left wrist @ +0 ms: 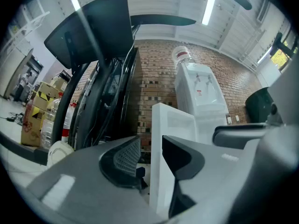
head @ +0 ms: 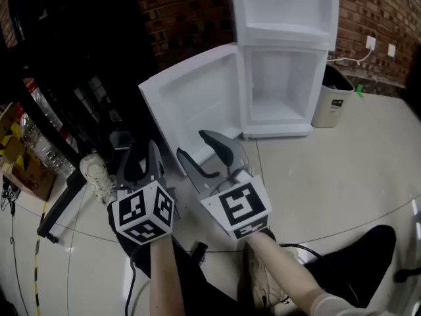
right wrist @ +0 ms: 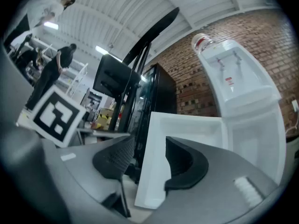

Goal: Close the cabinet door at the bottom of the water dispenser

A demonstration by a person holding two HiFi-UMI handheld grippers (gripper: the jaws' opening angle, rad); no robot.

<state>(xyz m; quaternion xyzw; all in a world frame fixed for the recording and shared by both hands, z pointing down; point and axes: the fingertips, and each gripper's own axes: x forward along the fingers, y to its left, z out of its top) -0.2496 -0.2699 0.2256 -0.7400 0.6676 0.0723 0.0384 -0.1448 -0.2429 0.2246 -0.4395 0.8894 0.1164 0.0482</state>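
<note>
The white water dispenser (head: pixel 283 18) stands against the brick wall, its bottom cabinet (head: pixel 279 87) open and empty. Its door (head: pixel 191 101) is swung wide out to the left, inner side facing me. My right gripper (head: pixel 200 151) is open just in front of the door's lower part; in the right gripper view the door's free edge (right wrist: pixel 152 171) shows in the gap between the jaws (right wrist: pixel 152 162), and I cannot tell whether it touches them. My left gripper (head: pixel 143 166) is open, left of the door; the door's edge (left wrist: pixel 161 162) lies beyond its jaws (left wrist: pixel 152 160).
A black rack (head: pixel 72 58) with boxes (head: pixel 26 170) and bottles fills the left side. A white shoe (head: pixel 97 175) lies on the floor beside it. A small bin (head: pixel 332 97) stands right of the dispenser. The person's dark trouser leg (head: pixel 355 262) is at bottom right.
</note>
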